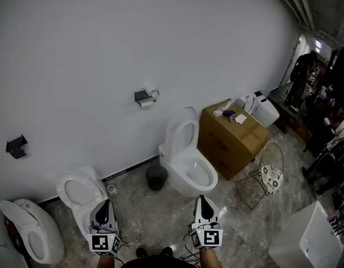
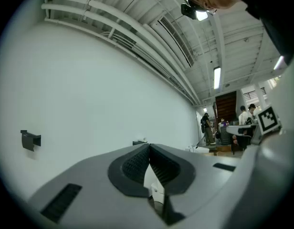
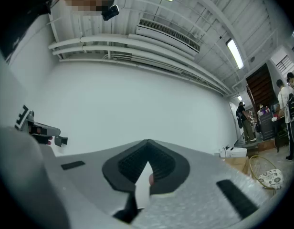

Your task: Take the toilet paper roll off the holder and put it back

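While both claws hang low at the near edge of the floor, the big plain white wall fills most of the head view, with the grey marbled stone floor running along its foot. Over by the right end of the wall sits a brown cardboard box, with a few small items on top. Just left of it stands a white ceramic toilet with its lid up, against the wall. Further left is a second white toilet, lid also raised, and a third white toilet sits in the near left corner of the floor. A round wire chair with a patterned cushion stands in front of the box, and a small dark round bin sits by the wall between the two lidded toilets.

Now the left claw: jaws pressed together at the tips, nothing between them. The right claw is the same, fully closed and empty. Both are aimed roughly level at the wall.

High on the wall, above and left of the middle toilet, is the dark metal toilet paper holder. The white toilet paper roll is on it, well apart from both claws. A second small black wall bracket sits towards the wall's left end.
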The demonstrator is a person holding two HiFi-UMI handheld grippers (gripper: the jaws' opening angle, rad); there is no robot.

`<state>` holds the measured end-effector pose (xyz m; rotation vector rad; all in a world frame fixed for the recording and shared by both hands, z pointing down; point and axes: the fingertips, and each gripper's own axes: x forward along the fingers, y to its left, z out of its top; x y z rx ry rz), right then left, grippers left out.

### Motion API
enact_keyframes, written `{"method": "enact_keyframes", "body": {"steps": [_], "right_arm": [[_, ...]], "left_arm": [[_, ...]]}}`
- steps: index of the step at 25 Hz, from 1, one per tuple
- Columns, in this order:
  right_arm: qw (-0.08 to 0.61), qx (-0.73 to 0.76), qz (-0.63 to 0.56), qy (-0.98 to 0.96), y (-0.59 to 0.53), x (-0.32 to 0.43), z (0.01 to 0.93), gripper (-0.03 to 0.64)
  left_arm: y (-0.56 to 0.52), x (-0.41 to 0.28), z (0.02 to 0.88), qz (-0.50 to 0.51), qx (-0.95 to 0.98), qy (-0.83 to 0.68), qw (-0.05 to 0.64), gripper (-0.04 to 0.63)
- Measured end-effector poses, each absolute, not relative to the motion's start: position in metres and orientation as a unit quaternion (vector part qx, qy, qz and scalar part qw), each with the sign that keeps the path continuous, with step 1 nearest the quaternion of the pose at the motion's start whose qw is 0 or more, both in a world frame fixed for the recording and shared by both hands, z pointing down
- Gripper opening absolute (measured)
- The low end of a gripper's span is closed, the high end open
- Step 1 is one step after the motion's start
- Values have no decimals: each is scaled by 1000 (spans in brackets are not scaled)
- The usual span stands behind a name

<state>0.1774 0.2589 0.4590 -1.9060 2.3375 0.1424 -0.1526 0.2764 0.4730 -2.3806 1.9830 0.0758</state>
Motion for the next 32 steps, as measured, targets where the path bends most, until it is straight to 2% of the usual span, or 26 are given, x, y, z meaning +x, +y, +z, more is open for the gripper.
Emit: {"method": "enact_keyframes", "body": {"steps": [19,32], "right_arm": [[76,-626,41,775,256,187,458,3],[53,-618,44,783,255,185,468,6]], "left_arm": [[274,-137,474,24,-770,637,23,3],[277,-133,477,23,-770,637,22,3]]}}
